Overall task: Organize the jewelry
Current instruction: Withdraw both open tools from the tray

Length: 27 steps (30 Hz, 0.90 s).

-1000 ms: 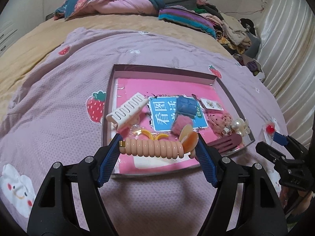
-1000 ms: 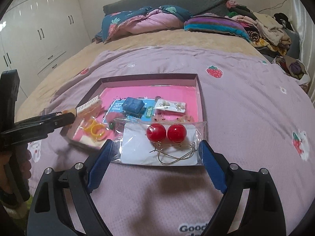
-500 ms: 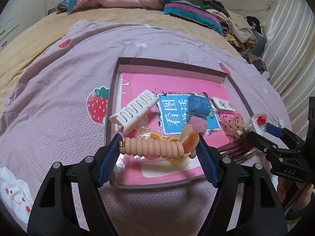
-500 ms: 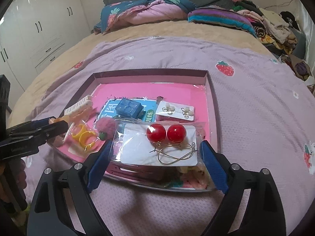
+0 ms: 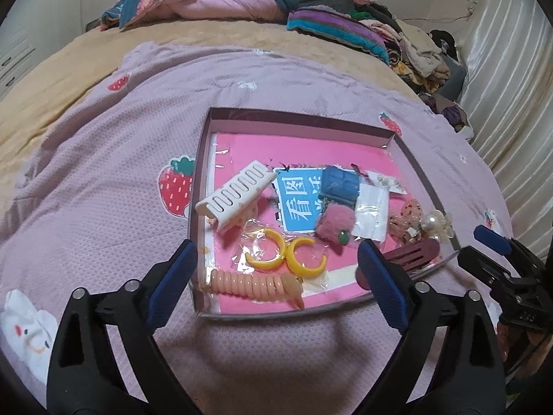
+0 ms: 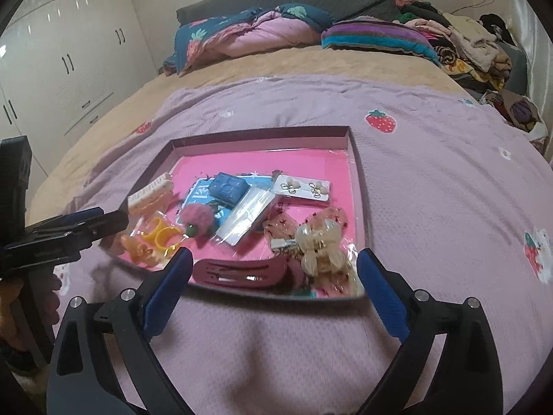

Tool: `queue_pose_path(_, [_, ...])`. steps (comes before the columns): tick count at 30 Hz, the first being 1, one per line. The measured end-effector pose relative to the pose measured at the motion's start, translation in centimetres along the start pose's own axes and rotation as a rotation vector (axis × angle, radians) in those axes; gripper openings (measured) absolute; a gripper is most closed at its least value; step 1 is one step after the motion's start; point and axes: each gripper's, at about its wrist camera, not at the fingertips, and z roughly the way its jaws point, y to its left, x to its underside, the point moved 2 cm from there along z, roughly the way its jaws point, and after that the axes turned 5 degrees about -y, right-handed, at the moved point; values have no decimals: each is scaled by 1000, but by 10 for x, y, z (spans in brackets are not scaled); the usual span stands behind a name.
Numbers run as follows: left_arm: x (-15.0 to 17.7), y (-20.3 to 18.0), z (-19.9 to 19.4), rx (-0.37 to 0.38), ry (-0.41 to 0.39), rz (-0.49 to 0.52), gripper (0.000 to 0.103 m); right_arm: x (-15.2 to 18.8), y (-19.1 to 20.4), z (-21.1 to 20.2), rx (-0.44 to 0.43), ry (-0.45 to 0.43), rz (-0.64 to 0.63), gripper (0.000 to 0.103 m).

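Observation:
A shallow tray (image 5: 297, 116) with a pink floor lies on the purple bedspread. My left gripper (image 5: 276, 285) hangs over its near edge, jaws opening, nothing pressed between them. Just below it a peach spiral hair tie (image 5: 254, 285) lies in the tray's near corner, beside yellow hoop earrings (image 5: 287, 259) in a bag. My right gripper (image 6: 274, 276) is also opening and empty, above a maroon hair clip (image 6: 238, 273) and a pearly claw clip (image 6: 321, 245). A clear packet (image 6: 247, 218) with a white card rests by the blue box (image 6: 226, 186). The red balls do not show.
The tray (image 6: 259, 135) also holds a white comb clip (image 5: 235, 193), a pink pompom (image 5: 335, 224) and a stud earring card (image 6: 304, 186). Pillows and piled clothes lie at the bed's far end. White wardrobes (image 6: 69, 58) stand to the left.
The left jaws spread and the spiral hair tie dropped into the tray's near corner. The right jaws widened and let go of the earring packet; a clear packet now lies in the tray.

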Motion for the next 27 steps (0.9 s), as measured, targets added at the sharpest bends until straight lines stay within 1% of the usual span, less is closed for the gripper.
queue_pose_path(4, [2, -4, -18, -1, -25, 3, 93, 6, 3, -23, -8, -27, -1, 97])
queue_pose_path(9, [8, -11, -44, -2, -60, 17, 93, 16, 9, -45, -14, -49, -11, 98])
queue_pose_path(14, [21, -14, -61, -1, -75, 22, 93, 31, 15, -63, -19, -68, -25, 98])
queue_pose_path(20, [47, -12, -72, -27, -74, 44, 93, 49, 21, -71, -12, -65, -51, 99])
queue_pose_path(27, [68, -12, -77, -43, -69, 64, 93, 68, 25, -72, -16, -48, -35, 99])
